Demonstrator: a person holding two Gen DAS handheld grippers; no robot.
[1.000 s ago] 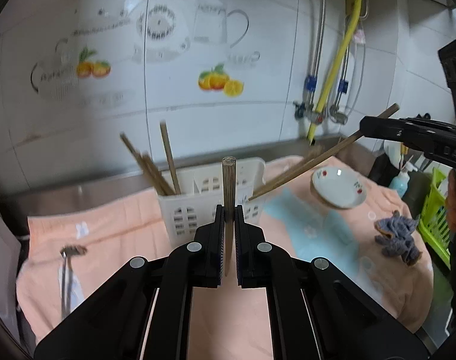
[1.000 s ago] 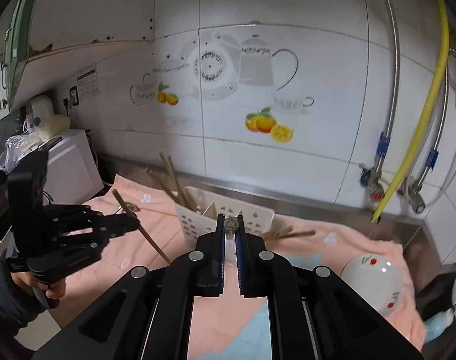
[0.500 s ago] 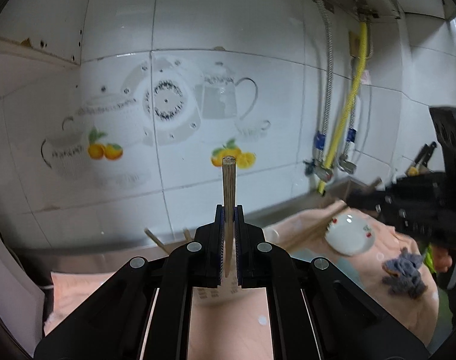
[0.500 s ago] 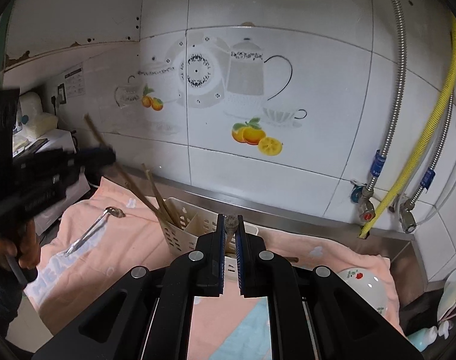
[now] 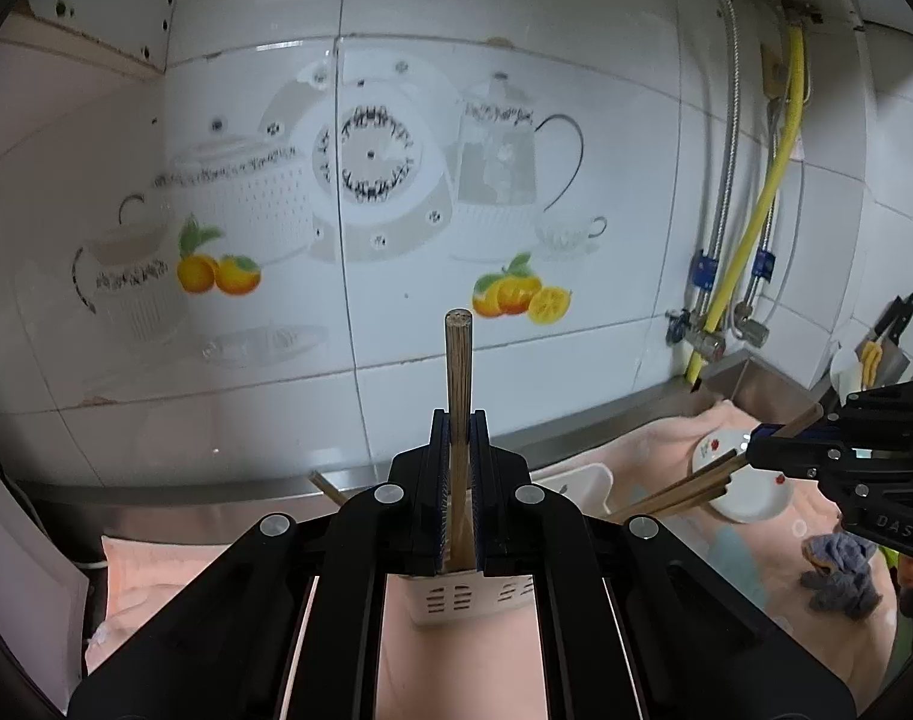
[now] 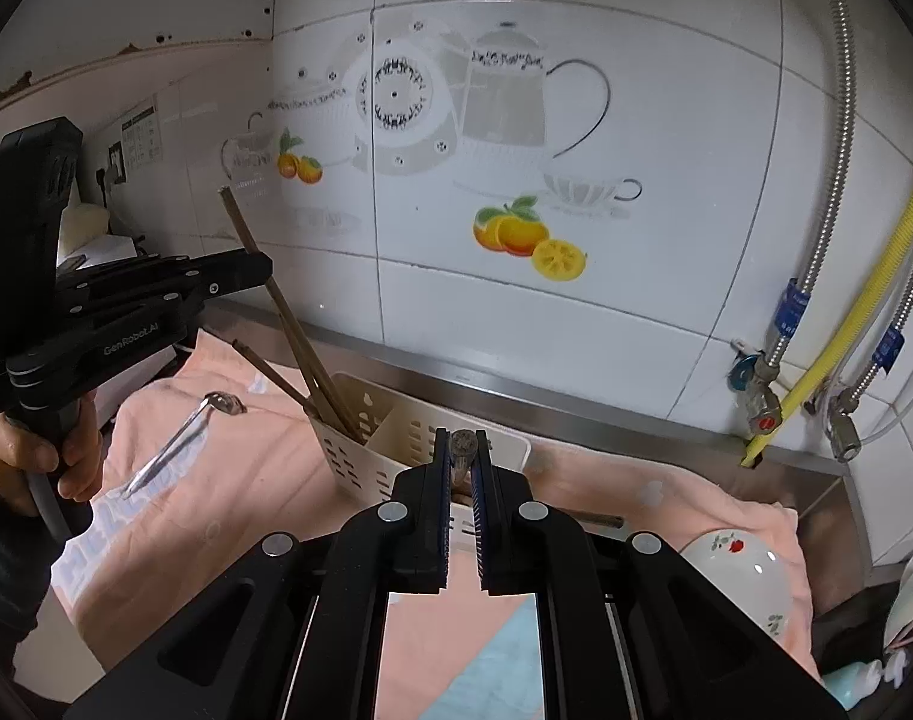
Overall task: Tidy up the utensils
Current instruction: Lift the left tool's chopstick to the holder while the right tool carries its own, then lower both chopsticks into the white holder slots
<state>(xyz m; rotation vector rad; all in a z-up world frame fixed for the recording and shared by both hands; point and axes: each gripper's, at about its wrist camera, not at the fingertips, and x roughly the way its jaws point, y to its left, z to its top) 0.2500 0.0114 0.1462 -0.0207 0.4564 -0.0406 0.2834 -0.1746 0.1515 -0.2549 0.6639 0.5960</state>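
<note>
My left gripper [image 5: 458, 420] is shut on a wooden chopstick [image 5: 458, 372] that stands upright between its fingers. It also shows in the right wrist view [image 6: 258, 270], holding the chopstick [image 6: 276, 300] with its lower end in the left compartment of the white slotted utensil holder [image 6: 396, 438]. My right gripper [image 6: 461, 444] is shut on a second wooden chopstick [image 6: 461, 441], seen end-on. In the left wrist view it [image 5: 756, 456] holds that chopstick [image 5: 678, 495] slanting down toward the holder [image 5: 474, 594].
A metal spoon [image 6: 180, 444] lies on the pink towel [image 6: 246, 510] left of the holder. A white bowl [image 6: 738, 576] sits at the right, with a grey rag [image 5: 840, 582] near it. Pipes and a yellow hose [image 6: 846, 324] run down the tiled wall.
My left gripper has risen and tilted up with its chopstick, so the wall fills its view. My right gripper has moved closer to the holder.
</note>
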